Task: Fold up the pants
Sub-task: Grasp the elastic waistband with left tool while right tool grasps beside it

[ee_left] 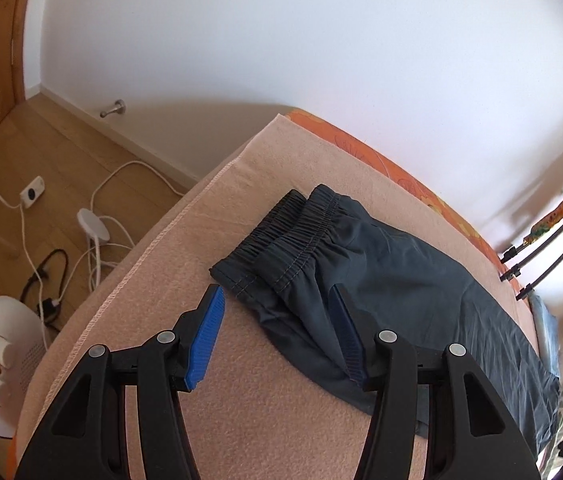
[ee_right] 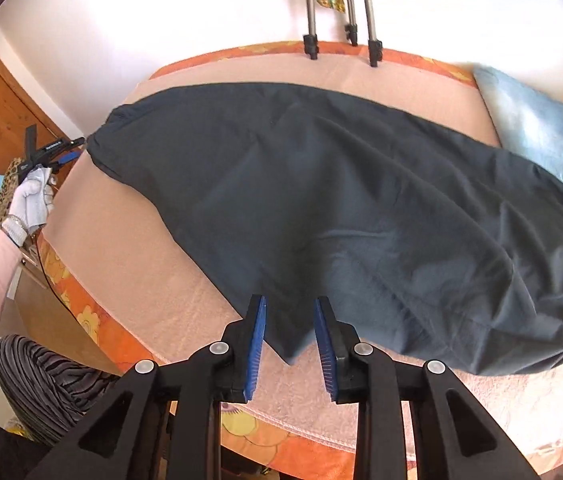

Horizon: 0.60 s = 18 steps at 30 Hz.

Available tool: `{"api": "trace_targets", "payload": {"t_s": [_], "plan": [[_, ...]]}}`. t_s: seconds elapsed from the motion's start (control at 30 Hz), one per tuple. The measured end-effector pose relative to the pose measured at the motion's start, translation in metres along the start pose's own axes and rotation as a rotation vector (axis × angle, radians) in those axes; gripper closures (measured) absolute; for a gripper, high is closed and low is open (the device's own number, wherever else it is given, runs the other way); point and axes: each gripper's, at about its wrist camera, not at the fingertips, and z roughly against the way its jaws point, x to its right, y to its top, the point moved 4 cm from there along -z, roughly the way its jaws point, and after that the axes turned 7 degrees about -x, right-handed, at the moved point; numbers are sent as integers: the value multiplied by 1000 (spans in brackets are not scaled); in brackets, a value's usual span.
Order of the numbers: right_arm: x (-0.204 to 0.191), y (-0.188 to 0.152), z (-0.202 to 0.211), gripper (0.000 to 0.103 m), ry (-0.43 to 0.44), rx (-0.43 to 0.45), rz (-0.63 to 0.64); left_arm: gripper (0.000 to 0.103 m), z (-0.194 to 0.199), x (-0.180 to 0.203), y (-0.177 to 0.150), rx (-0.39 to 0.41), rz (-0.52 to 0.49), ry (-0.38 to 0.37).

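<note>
Left wrist view: my left gripper (ee_left: 277,332) stands about half open and holds nothing. The dark grey thin-fabric pants (ee_left: 381,276) lie on the peach fleece blanket (ee_left: 265,168), centre to right of frame. The gathered elastic cuffs (ee_left: 297,220) sit stacked just above my fingertips, and the right-hand blue pad rests over the cloth edge.

Right wrist view: my right gripper (ee_right: 290,338) is partly open, and a point of the hem lies between the pads, unpinched. The pants span the frame. At far left, my white-gloved hand (ee_right: 35,196) carries the left gripper beside the cuff end.

For a clean fold, I judge both layers should be pinched squarely before lifting.
</note>
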Motion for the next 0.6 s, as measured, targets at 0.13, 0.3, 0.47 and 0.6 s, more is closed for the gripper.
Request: {"api": "trace_targets", "payload": {"t_s": [0.13, 0.3, 0.47, 0.6], "plan": [[-51, 60, -4, 64, 86, 75, 87, 50, -1, 6, 4, 29, -50, 39], [-127, 145, -41, 63, 127, 131, 223, 54, -15, -1, 7, 2, -11, -15], [-196, 216, -84, 63, 154, 141, 348, 60, -15, -1, 10, 34, -41, 6], [-244, 265, -121, 52, 140, 149, 448, 75, -17, 3, 9, 49, -97, 23]]}}
